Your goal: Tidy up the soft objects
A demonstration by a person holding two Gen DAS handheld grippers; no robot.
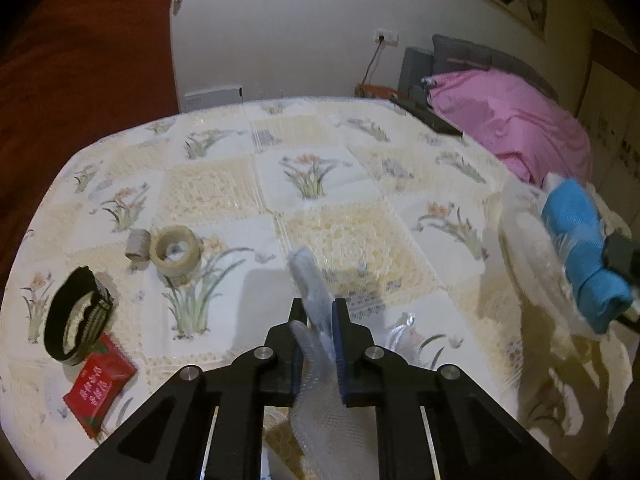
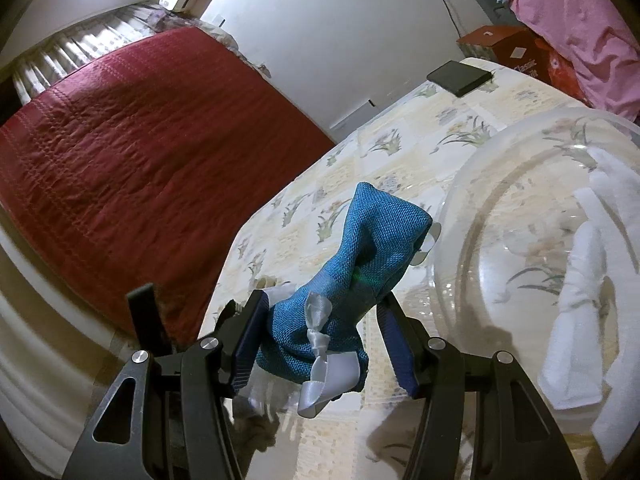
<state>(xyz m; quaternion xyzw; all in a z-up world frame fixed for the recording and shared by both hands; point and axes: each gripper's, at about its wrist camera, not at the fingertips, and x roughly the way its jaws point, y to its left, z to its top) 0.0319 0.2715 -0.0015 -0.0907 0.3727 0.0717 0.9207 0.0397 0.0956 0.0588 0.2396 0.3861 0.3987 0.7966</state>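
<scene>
Left gripper (image 1: 319, 320): jaws closed on a white mesh foam sleeve (image 1: 320, 392), which runs from between the pads back toward the camera; its blurred tip sticks out just ahead of the fingertips. It hangs over the floral tablecloth (image 1: 224, 184).

Right gripper (image 2: 320, 332): clamped on a blue fabric pouch (image 2: 352, 272) with a white satin ribbon (image 2: 324, 368) tied at its neck. The pouch body sticks forward and up past the fingers. A clear plastic bowl (image 2: 460, 216) sits just right of the pouch, with white foam pieces (image 2: 580, 320) inside.

Ahead-left of the left gripper: tape roll (image 1: 175, 250), black strap (image 1: 76, 316), red packet (image 1: 98, 384), all on the cloth.
</scene>
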